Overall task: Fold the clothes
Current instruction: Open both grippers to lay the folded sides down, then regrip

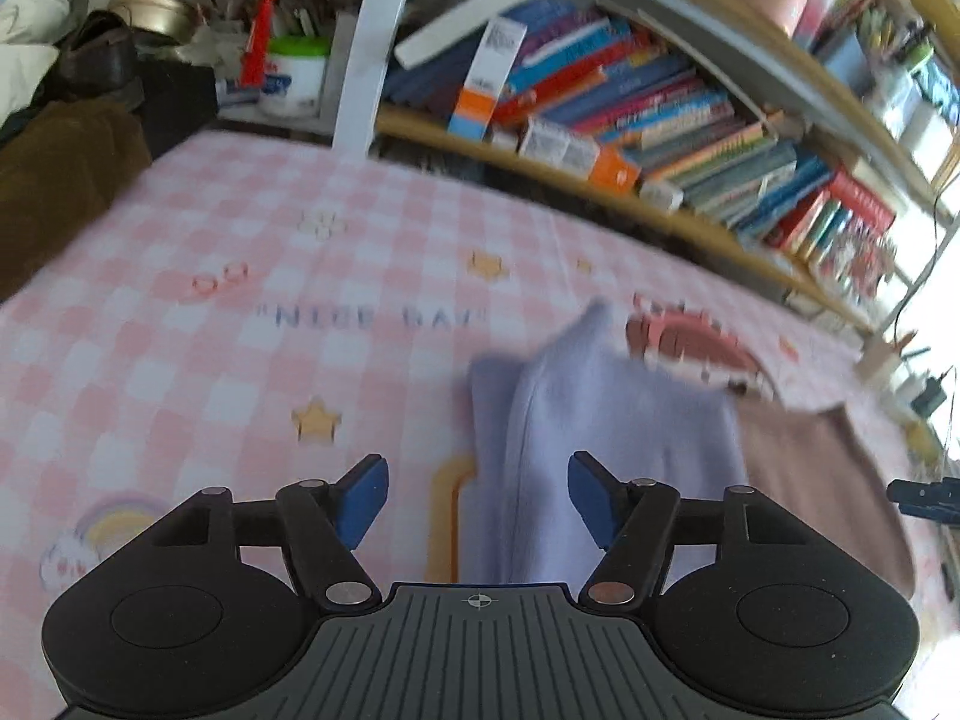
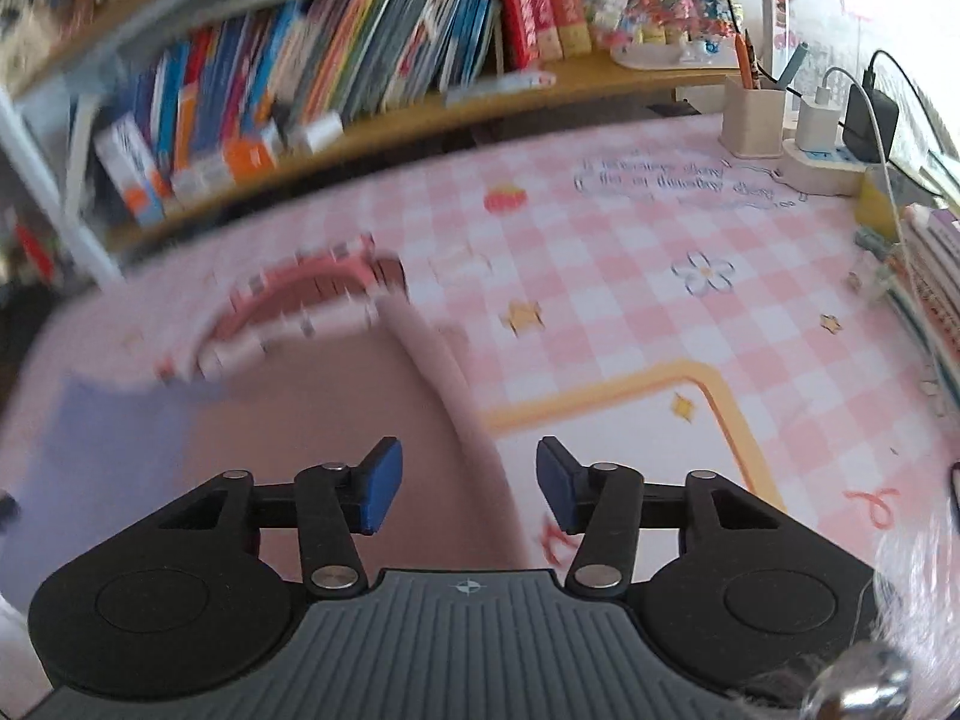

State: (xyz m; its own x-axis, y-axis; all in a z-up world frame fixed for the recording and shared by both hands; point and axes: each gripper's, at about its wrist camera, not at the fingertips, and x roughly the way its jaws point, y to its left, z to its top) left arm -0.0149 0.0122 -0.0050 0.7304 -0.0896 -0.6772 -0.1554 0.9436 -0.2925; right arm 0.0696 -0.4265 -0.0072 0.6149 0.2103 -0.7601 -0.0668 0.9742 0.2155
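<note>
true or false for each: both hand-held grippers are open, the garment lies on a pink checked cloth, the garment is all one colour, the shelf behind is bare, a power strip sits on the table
1. Both are open. True: the left hand-held gripper and the right hand-held gripper hold nothing.
2. True: the garment lies on the pink checked tablecloth.
3. False: it has a lilac sleeve and a brownish-pink body.
4. False: the shelf is packed with books.
5. True: a power strip sits at the far corner.

- I'm seeing a lilac and brown garment (image 1: pixel 606 438) lying on the pink checked cloth (image 1: pixel 210 330), partly folded.
- Its patterned pink collar (image 2: pixel 300 300) is lying at the far end, I think; it's blurring.
</note>
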